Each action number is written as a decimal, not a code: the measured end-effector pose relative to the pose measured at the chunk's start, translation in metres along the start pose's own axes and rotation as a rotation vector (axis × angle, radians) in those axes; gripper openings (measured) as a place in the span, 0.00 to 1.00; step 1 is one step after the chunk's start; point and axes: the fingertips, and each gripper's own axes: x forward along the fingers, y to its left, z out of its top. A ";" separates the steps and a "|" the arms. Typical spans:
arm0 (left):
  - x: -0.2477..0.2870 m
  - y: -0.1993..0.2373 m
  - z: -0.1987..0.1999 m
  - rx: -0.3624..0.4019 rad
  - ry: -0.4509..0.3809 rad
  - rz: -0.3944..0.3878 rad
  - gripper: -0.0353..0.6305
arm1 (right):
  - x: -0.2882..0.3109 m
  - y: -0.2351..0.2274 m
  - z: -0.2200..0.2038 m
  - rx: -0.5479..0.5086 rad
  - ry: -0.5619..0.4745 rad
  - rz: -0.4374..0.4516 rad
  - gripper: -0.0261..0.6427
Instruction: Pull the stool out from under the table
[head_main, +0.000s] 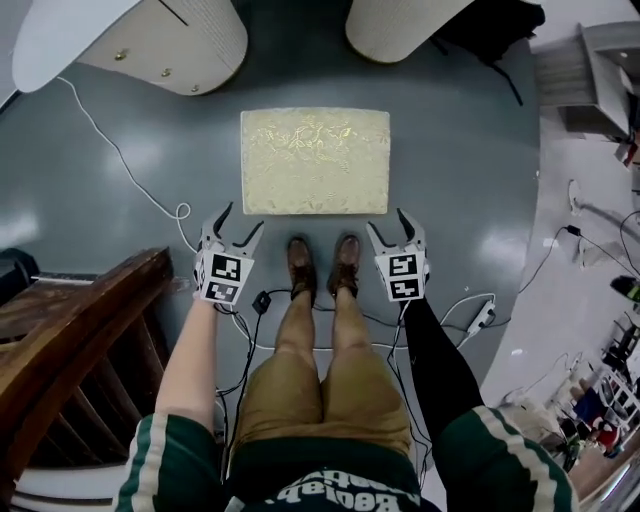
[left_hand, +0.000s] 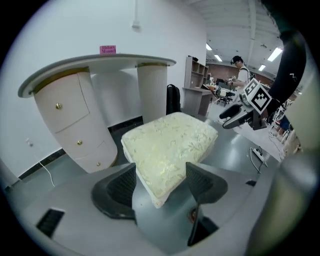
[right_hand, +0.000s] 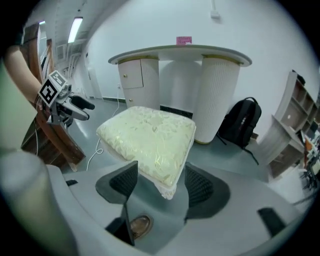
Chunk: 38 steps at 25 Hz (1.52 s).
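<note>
Beyond stool (left_hand: 170, 145), person (left_hand: 242, 74), left gripper view only

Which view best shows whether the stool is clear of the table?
The head view: it looks down on the whole stool, with floor showing between it and the table. The gripper views show it obliquely, near corner foremost, table behind, so the gap is harder to judge.

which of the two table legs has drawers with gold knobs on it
The leg on the person's left: its front shows drawers with gold knobs. The right one, near the black backpack, is plain and ribbed.
</note>
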 end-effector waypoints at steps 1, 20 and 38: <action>-0.003 0.002 0.019 0.009 -0.032 0.004 0.55 | -0.005 -0.002 0.014 0.006 -0.021 -0.005 0.50; -0.143 0.025 0.322 0.045 -0.456 0.098 0.55 | -0.167 -0.027 0.295 0.068 -0.475 -0.076 0.42; -0.262 0.044 0.478 0.066 -0.736 0.179 0.55 | -0.298 -0.022 0.464 -0.038 -0.764 -0.103 0.39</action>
